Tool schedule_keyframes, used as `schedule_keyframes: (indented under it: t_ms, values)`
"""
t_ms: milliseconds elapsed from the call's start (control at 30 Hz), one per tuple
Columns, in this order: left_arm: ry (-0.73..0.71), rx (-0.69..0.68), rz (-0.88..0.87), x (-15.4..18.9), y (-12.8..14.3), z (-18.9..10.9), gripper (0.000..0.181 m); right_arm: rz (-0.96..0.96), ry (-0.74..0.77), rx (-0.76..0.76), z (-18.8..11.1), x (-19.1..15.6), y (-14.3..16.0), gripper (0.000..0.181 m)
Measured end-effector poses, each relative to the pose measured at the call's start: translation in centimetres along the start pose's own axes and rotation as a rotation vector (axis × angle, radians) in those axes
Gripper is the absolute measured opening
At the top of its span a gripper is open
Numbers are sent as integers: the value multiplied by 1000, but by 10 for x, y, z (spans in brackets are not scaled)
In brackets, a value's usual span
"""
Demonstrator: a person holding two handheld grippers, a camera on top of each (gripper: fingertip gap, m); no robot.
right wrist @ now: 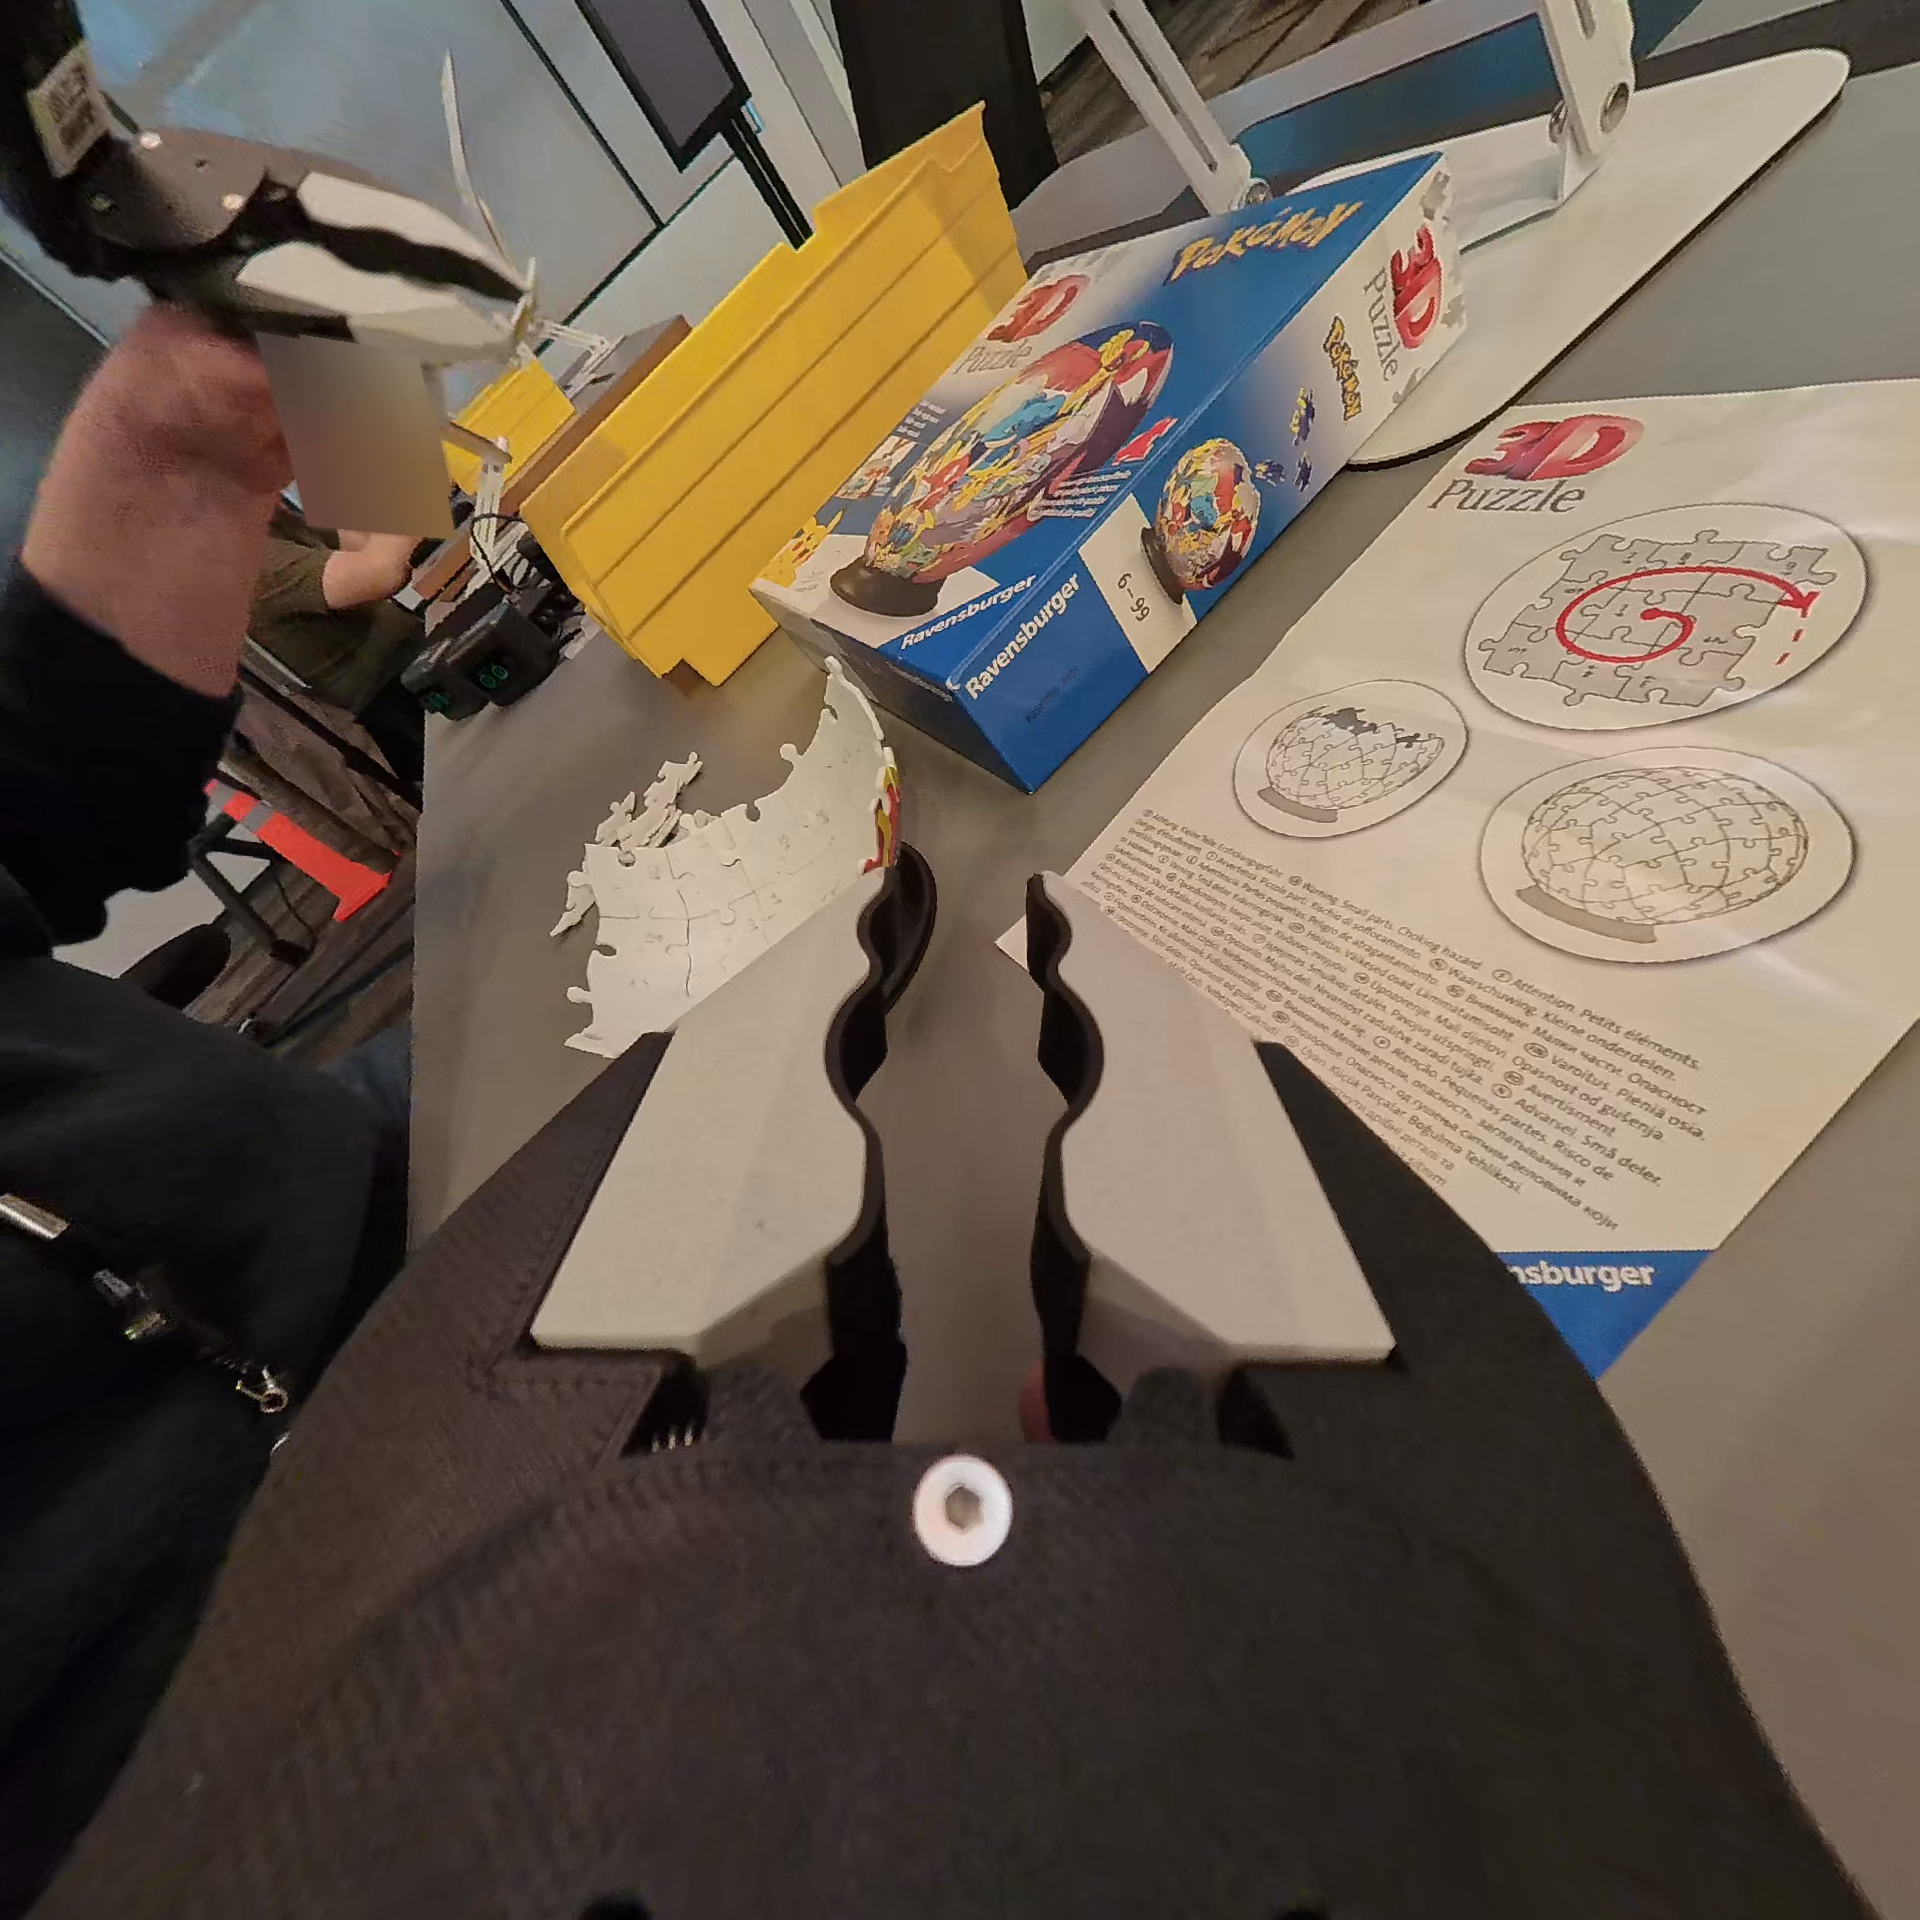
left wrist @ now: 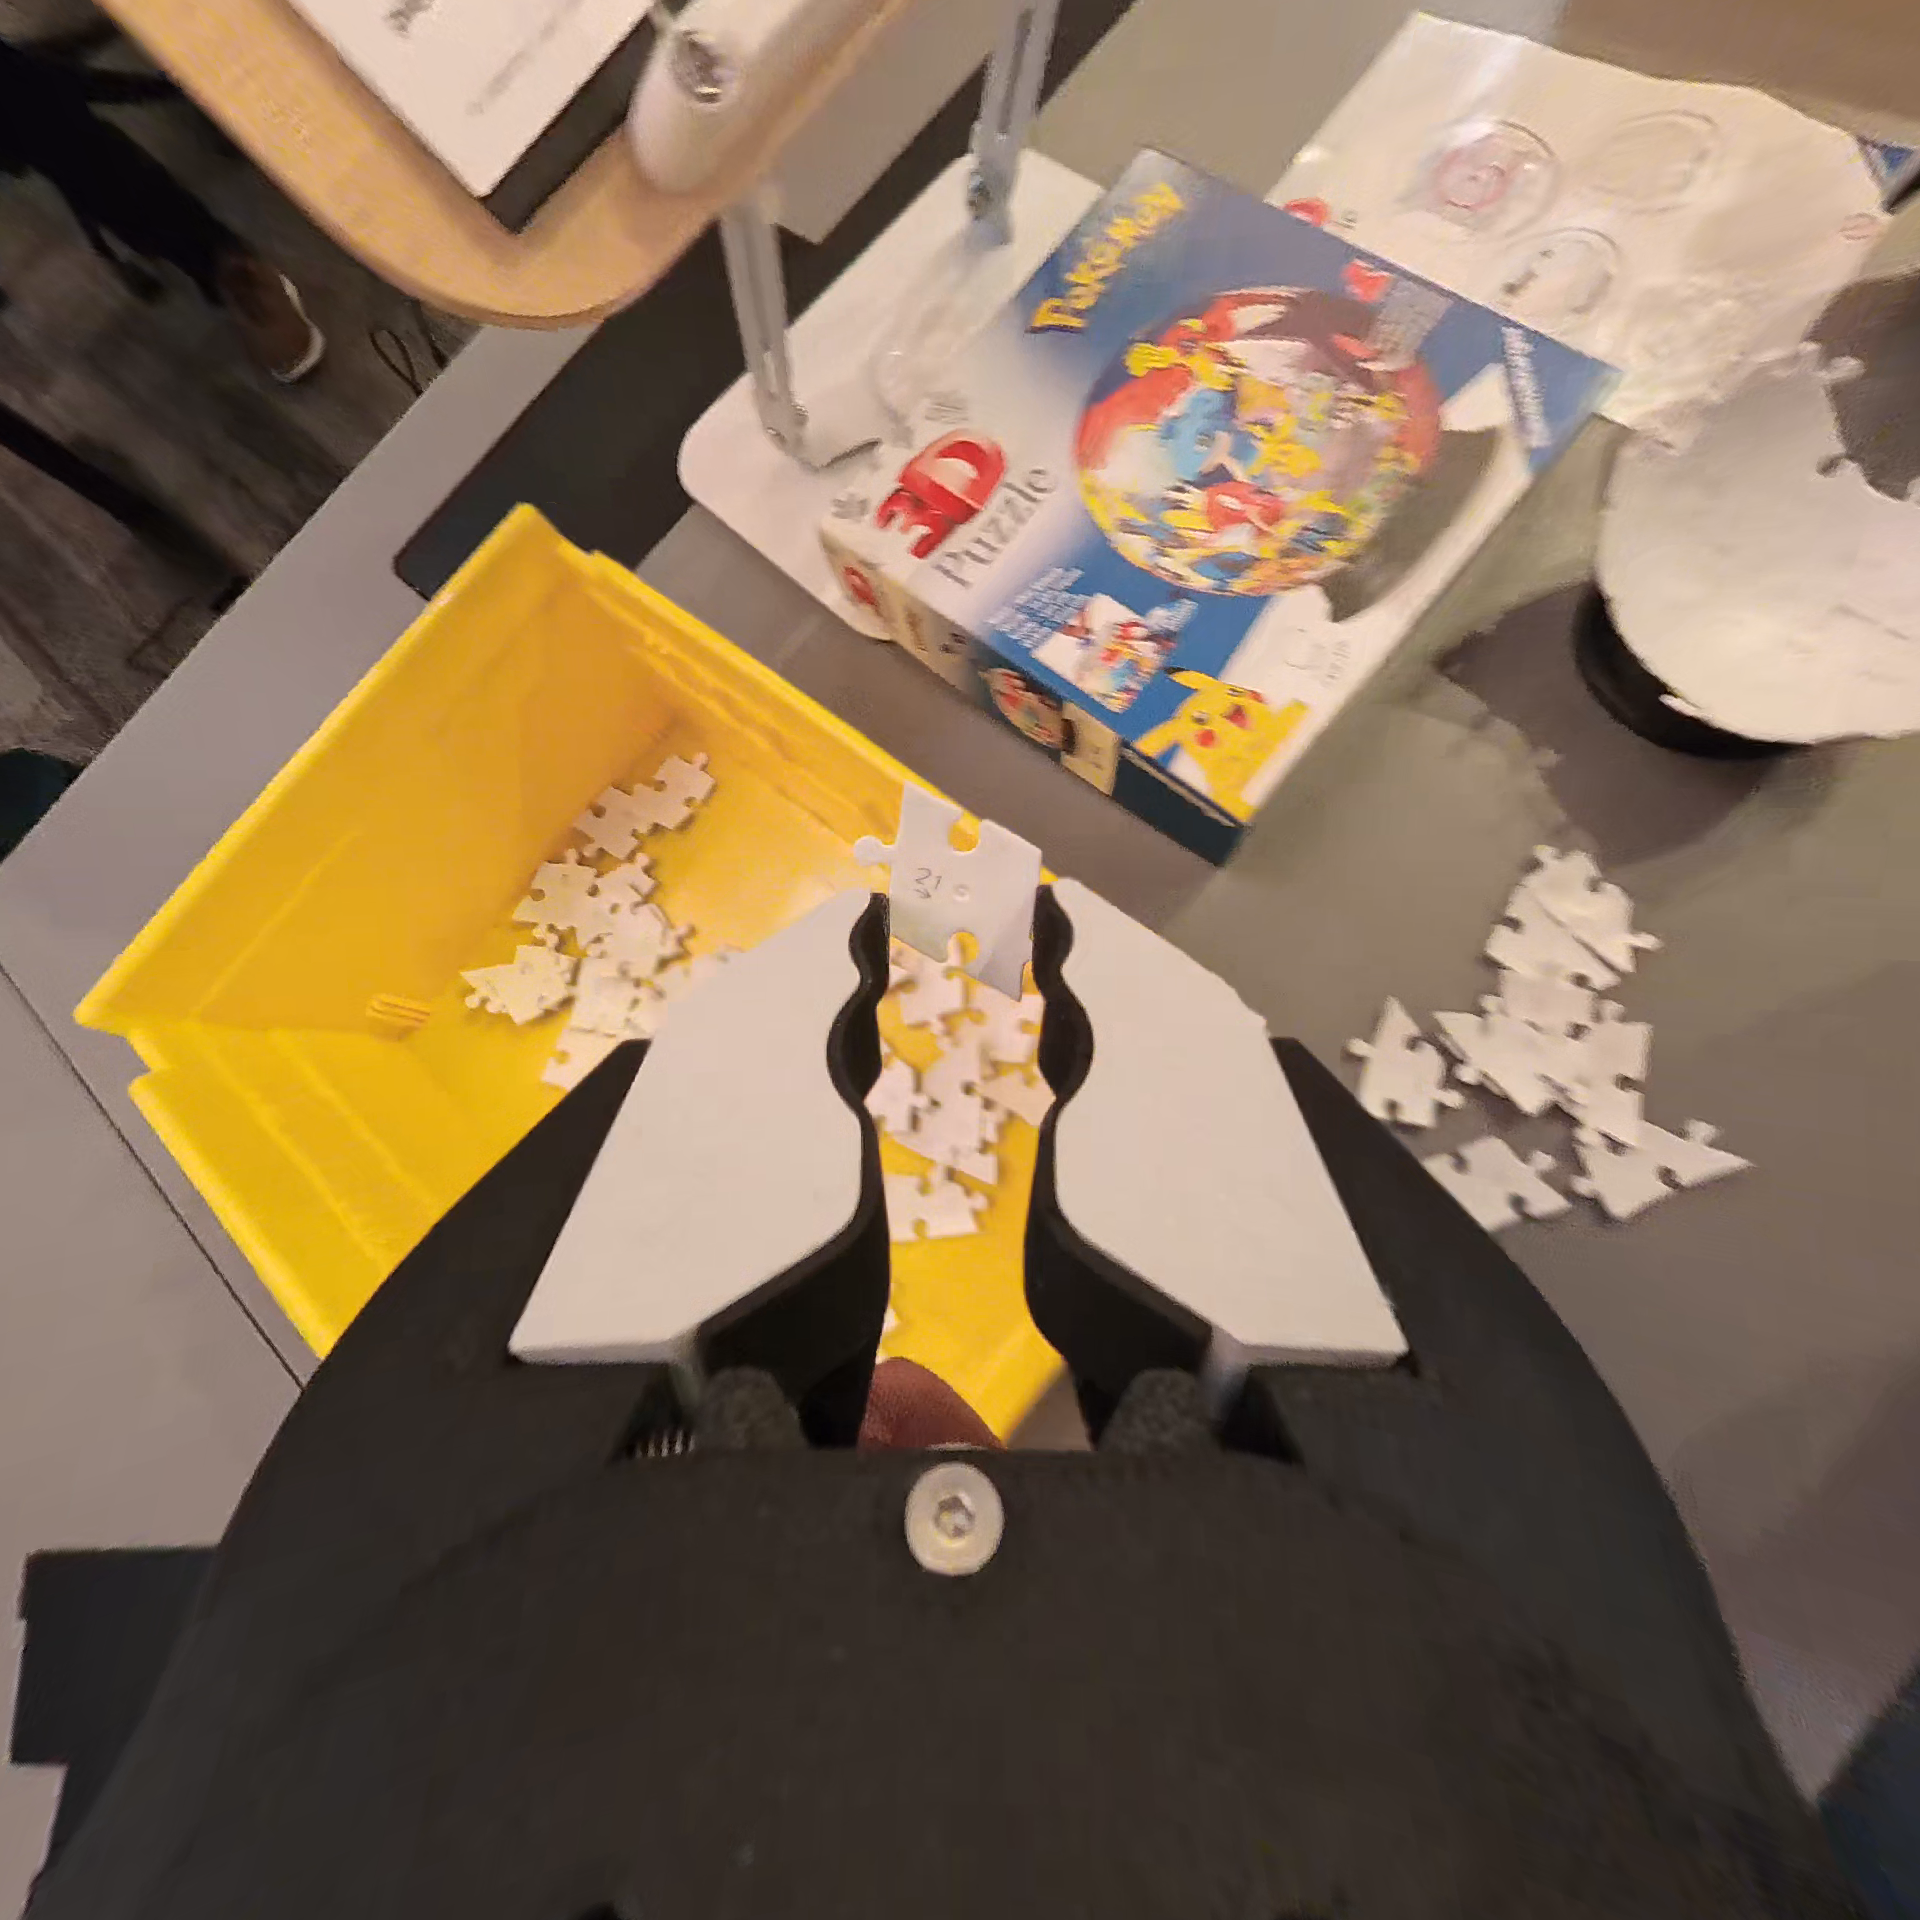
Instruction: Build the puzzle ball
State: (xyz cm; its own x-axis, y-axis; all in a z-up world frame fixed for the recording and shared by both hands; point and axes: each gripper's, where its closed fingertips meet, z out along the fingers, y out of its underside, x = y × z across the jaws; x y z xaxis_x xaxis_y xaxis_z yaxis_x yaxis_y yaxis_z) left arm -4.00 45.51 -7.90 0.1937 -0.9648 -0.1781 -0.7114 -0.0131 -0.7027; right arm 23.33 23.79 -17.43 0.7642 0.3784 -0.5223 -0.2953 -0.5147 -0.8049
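Left claw (left wrist: 961, 914): closed down to a narrow gap on a single white puzzle piece (left wrist: 956, 894), blank side toward the camera, pinched by its edges at the fingertips and held in the air above the yellow bin (left wrist: 343, 914). The bin sits on the grey surface (left wrist: 1714, 1403) at about 9 o'clock of the claw tips in the left wrist view; a heap of loose white pieces (left wrist: 613, 935) lies on its floor.

Outside the bin, at 3 o'clock of the claw tips, a second small heap of pieces (left wrist: 1538, 1029) lies on the surface. The puzzle box (left wrist: 1247, 499), blue with a coloured ball pictured on top, lies flat at 1 o'clock. The partly built puzzle ball (left wrist: 1745, 582), white inner side showing, rests on a dark stand at 2 o'clock, near the frame edge; upper part unfinished, ragged rim.

Right claw (right wrist: 956, 894): fingers parted by a modest gap, nothing between them, hovering low over the surface. In the right wrist view the ball shell (right wrist: 748, 873) is just at 10 o'clock of its tips; instruction sheet (right wrist: 1507, 831) at 2 o'clock, flat. The left claw (right wrist: 525, 296) appears raised at 10 o'clock, far left, blurred.
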Motion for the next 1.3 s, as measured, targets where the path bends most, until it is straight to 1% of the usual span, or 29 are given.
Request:
schedule_keyframes:
  t_ms: [100,200,367,400,433,500,600,700,933,1100,1200,1300]
  values:
    - [46,2,-8,45,7,-9,26,-6,-7,16,-2,-2,-2,22]
    - [81,-46,0,89,28,-6,26,-11,-11,15,-2,-3,-1,23]
    - [198,-122,-12,172,65,23,27,-9,-9,30,-3,-2,-3,22]
    - [224,-127,-19,186,70,29,27,-9,-6,25,-3,-2,-3,22]
    - [218,-138,4,194,75,34,26,-9,-3,18,-2,-2,-2,22]
    - [206,-157,54,203,82,44,27,-12,4,11,-1,-1,-1,22]
    - [246,-135,-4,221,81,53,26,-18,17,18,-2,0,-2,23]
    - [218,-122,10,229,79,61,27,-20,21,20,-2,0,-2,23]
    - [265,-103,40,255,72,67,26,-63,27,44,-8,-8,-1,23]
    - [240,-90,64,265,68,73,27,-90,42,12,-16,-28,10,23]
    - [221,-49,71,268,54,73,27,-125,26,-19,-21,-52,10,25]
    - [241,25,80,277,35,66,26,-131,1,-41,-24,-84,4,23]
